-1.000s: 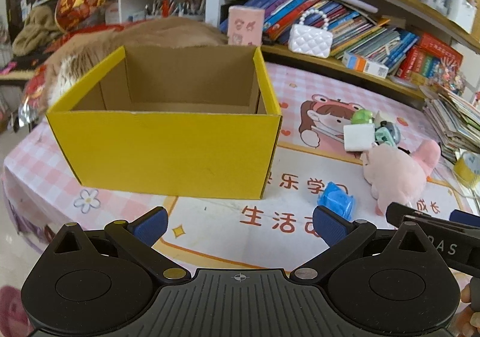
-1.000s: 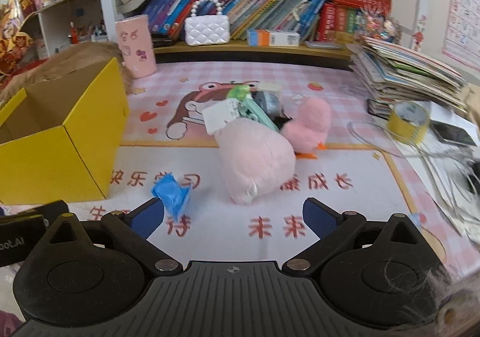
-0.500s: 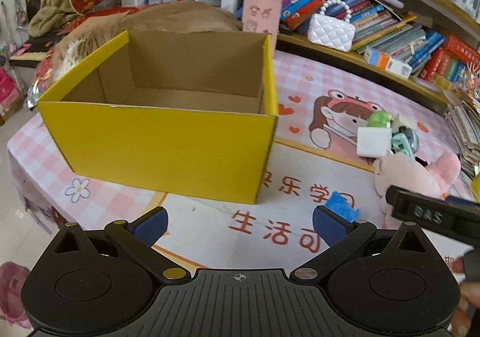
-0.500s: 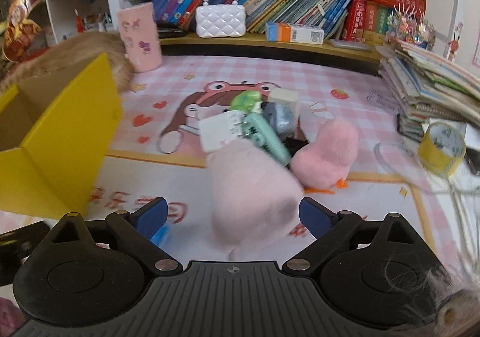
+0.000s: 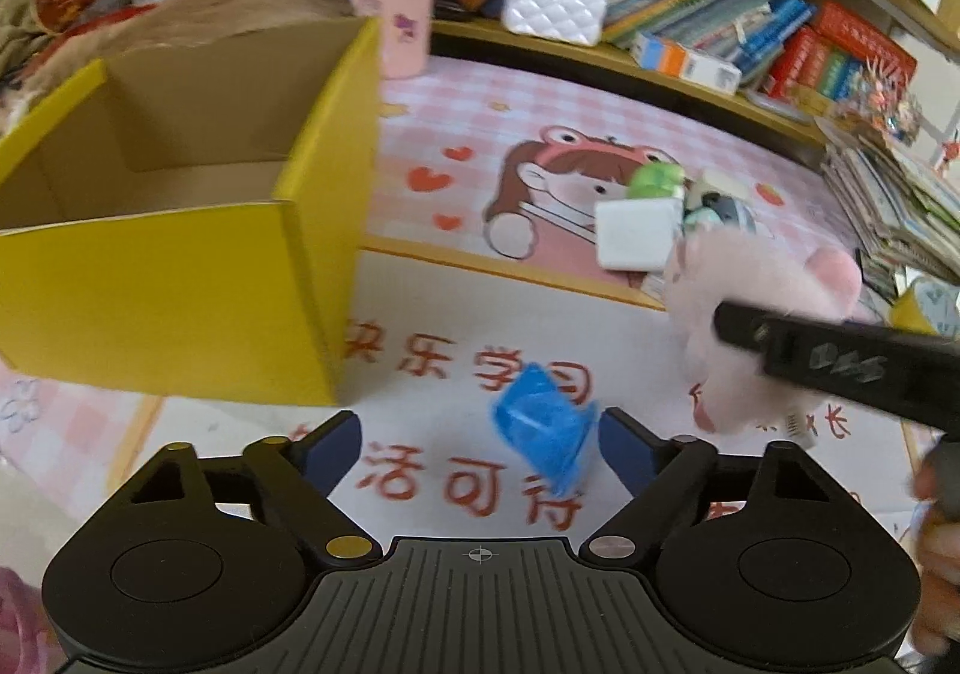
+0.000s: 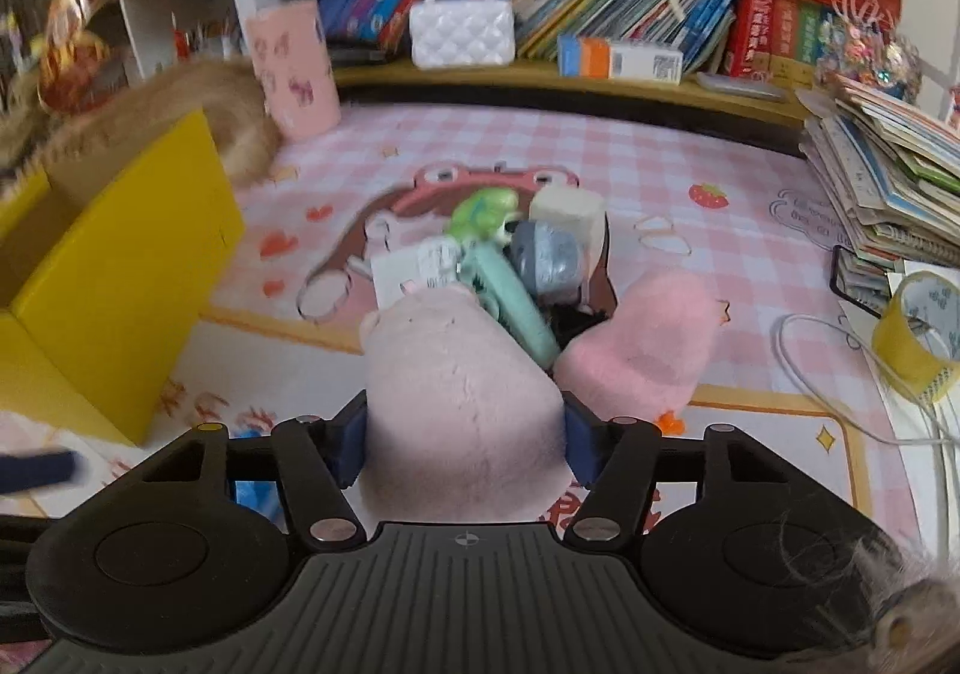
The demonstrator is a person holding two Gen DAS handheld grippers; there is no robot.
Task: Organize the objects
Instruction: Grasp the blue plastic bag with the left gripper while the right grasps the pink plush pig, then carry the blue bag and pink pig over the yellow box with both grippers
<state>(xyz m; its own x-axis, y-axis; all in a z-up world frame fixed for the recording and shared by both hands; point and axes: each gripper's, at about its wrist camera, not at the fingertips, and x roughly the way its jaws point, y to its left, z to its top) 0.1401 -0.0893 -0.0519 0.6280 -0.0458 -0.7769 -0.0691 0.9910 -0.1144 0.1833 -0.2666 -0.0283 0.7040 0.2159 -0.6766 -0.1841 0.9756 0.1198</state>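
The right claw (image 6: 465,443) has just been closing, and its two blue pads now press the flanks of the pale pink plush toy (image 6: 462,404), clamped low on its bulk where the soft body gives a broad hold, probably for lifting it toward the box. The left claw (image 5: 480,443) has also been closing, yet its jaws stand apart with the small blue toy (image 5: 543,443) between them, close by the right pad; I cannot tell whether that pad touches it. It looks lined up to pinch the toy from both sides. Behind the plush lie a second pink plush (image 6: 645,344) and a heap of small items (image 6: 510,248), huddled together on the counter (image 6: 690,176). The yellow cardboard box (image 5: 180,290) stands open-topped to the left, and its visible interior holds nothing.
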